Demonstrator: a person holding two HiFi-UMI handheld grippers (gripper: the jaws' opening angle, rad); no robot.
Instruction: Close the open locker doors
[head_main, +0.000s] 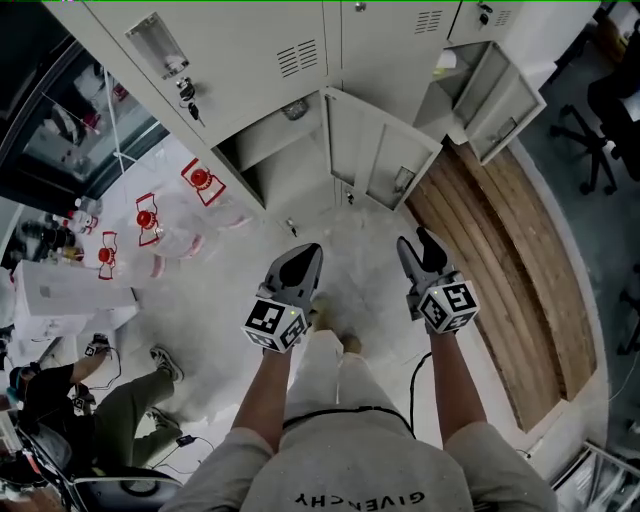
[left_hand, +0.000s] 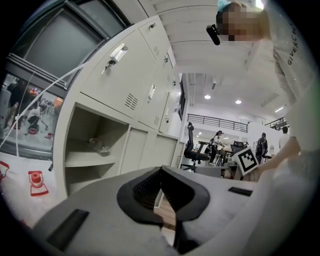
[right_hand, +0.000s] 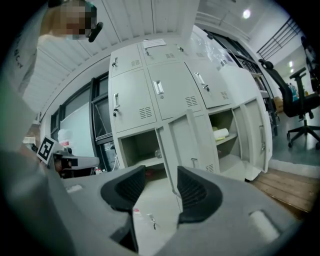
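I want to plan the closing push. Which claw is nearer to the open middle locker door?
Right. The right claw is just short of the middle door and faces it. The left claw is further left, before the open compartment.

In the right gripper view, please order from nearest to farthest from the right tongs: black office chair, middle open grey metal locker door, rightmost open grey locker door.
1. Middle open grey metal locker door, just ahead of the right tongs.
2. Rightmost open grey locker door, further right.
3. Black office chair, beyond it, right edge.
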